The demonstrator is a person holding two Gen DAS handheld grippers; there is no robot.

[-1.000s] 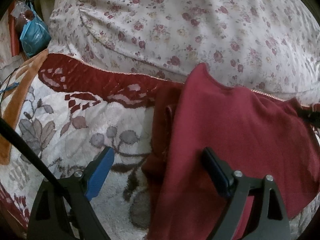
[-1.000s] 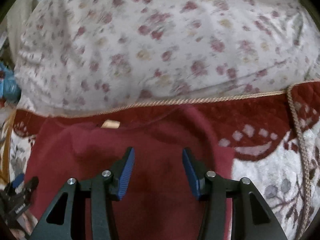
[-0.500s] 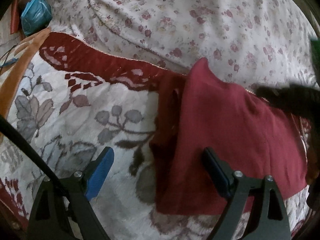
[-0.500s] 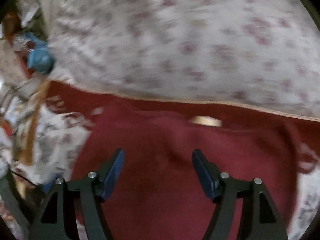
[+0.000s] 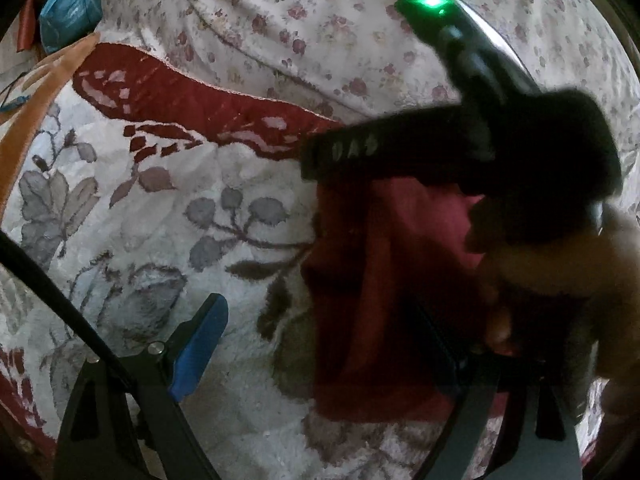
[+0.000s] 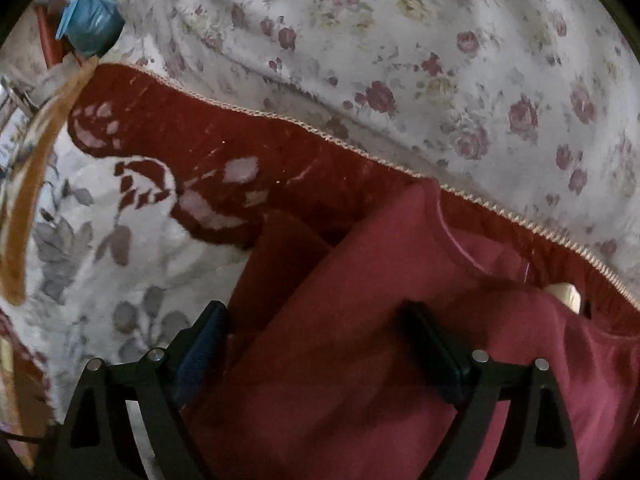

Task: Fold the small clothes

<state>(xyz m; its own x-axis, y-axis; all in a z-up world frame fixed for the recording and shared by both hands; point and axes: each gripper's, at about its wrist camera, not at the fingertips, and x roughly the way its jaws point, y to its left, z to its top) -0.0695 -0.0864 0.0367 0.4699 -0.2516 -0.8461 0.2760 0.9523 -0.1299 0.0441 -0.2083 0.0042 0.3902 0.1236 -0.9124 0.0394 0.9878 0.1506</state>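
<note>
Right wrist view is looking down on a dark red garment (image 6: 400, 320) lying partly folded on a fleecy floral blanket (image 6: 132, 248), close to the blanket's red border where a flowered pillow (image 6: 440, 60) is resting. The right gripper (image 6: 316, 352) is hovering over the garment's folded left edge; its jaws have just been opening and are standing wide, pinching nothing. In the left wrist view, the left gripper (image 5: 320, 344) is also spread wide and holding nothing, one blue finger (image 5: 198, 346) over bare blanket, the other over cloth. A hand (image 5: 560, 280) is crossing that view. To fold well, each gripper should probably pinch only the top layer near a corner, then carry it over evenly.
</note>
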